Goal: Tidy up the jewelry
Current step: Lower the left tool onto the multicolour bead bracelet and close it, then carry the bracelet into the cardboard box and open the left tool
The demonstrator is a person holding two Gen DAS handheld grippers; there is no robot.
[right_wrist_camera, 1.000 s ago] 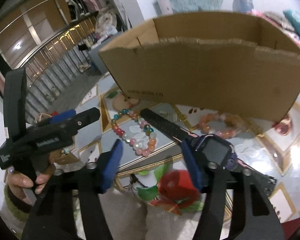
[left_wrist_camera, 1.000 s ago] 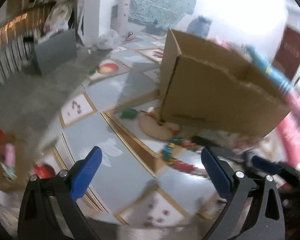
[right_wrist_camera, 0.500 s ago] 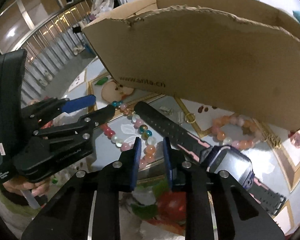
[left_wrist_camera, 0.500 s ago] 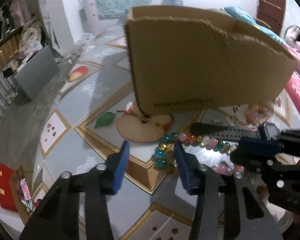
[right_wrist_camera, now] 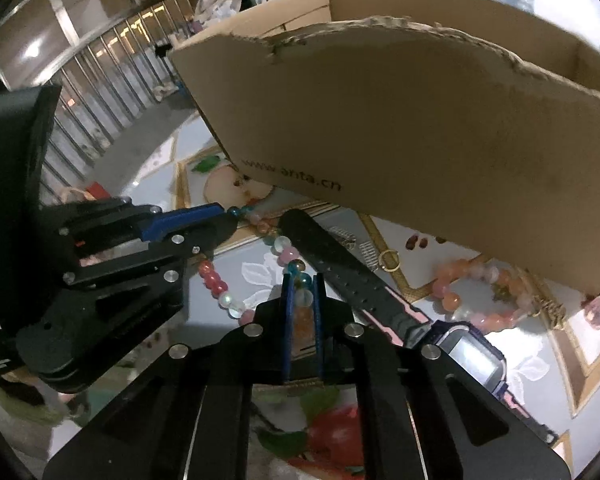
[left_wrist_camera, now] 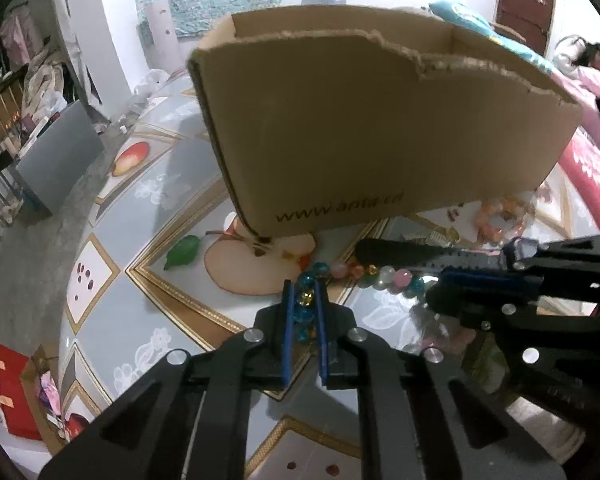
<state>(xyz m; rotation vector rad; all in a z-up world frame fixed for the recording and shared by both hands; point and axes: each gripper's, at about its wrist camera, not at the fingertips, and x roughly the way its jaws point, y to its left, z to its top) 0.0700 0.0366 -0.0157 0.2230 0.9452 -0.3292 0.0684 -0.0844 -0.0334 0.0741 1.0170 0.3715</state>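
- The left hand-held gripper [left_wrist_camera: 303,300] is closing on the teal end of the multicoloured bead bracelet [left_wrist_camera: 376,276], with beads pressed between its blue pads.
- The right hand-held gripper [right_wrist_camera: 301,292] is closing too, pinching the same bracelet [right_wrist_camera: 220,292] at another part of its loop, beside the black watch strap [right_wrist_camera: 340,268].
- The bracelet lies on the counter [left_wrist_camera: 112,320], just in front of the cardboard box [left_wrist_camera: 380,128], partly under the strap.
- To do the step well, I judge both should lift together and evenly (a slack loop could snag the strap and drag the watch [right_wrist_camera: 468,356] along), then clear the box's torn front rim before letting go.
- Beads are round and slick, so a firm squeeze looks wise.
- The counter carries a glossy cloth printed with fruit and gold borders; an orange bead bracelet [right_wrist_camera: 476,296], a gold ring [right_wrist_camera: 388,260] and small clips lie near the box.
- Beyond: a grey floor, a railing and a bed with pink bedding.
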